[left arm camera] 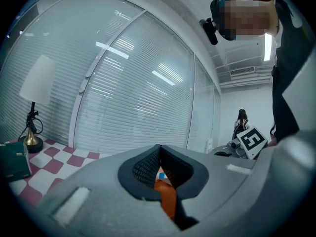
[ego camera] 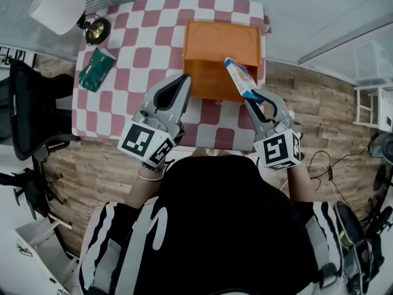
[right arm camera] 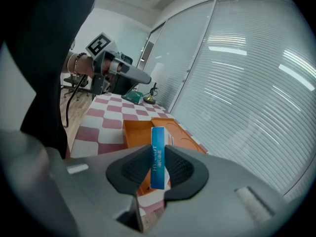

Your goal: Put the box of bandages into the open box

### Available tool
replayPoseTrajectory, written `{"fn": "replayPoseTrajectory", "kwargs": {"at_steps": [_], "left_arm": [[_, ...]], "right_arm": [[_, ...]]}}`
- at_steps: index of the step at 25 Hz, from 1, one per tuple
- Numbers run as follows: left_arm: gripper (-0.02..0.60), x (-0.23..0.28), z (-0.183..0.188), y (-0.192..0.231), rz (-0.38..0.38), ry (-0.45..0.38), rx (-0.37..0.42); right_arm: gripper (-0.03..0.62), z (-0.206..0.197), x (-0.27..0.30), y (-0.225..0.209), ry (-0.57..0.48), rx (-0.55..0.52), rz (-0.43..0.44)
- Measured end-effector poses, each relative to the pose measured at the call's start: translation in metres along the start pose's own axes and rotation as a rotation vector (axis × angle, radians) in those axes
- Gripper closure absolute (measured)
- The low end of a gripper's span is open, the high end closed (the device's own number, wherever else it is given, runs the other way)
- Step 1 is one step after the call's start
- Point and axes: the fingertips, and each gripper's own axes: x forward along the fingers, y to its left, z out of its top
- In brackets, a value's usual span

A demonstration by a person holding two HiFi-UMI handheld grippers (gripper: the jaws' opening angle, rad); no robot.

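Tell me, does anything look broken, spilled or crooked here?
Nothing looks broken or spilled. The bandage box is tilted only because the right gripper holds it in its jaws by the open orange box.

Table (ego camera: 138, 112) is right in front, with the open box (ego camera: 221, 42) on its far right part. The box of bandages (ego camera: 241, 77) is up over the open box's near right side, pinched in the right hand-held gripper (ego camera: 253, 98). The left hand-held gripper (ego camera: 184, 82) is by the near left corner. A lamp (ego camera: 95, 28) stands far left, with a pouch (ego camera: 95, 69) just in front of it.
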Motion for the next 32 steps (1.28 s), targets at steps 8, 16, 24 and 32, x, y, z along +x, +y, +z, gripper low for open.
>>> {"fn": "replayPoseTrajectory", "kwargs": {"at_steps": [8, 16, 24, 32], "left_arm": [[0.581, 0.0, -0.001, 0.002, -0.004, 0.003, -0.002], [0.581, 0.0, -0.004, 0.004, -0.003, 0.007, -0.007], [0.581, -0.003, -0.004, 0.009, 0.003, 0.004, -0.01], [0.581, -0.006, -0.004, 0.013, 0.01, 0.009, -0.015]], "right_arm": [[0.511, -0.006, 0.007, 0.011, 0.047, -0.051, 0.043], [0.511, -0.009, 0.015, 0.015, 0.066, -0.087, 0.066], [0.511, -0.014, 0.023, 0.019, 0.129, -0.18, 0.072], [0.511, -0.016, 0.03, 0.02, 0.164, -0.237, 0.073]]}}
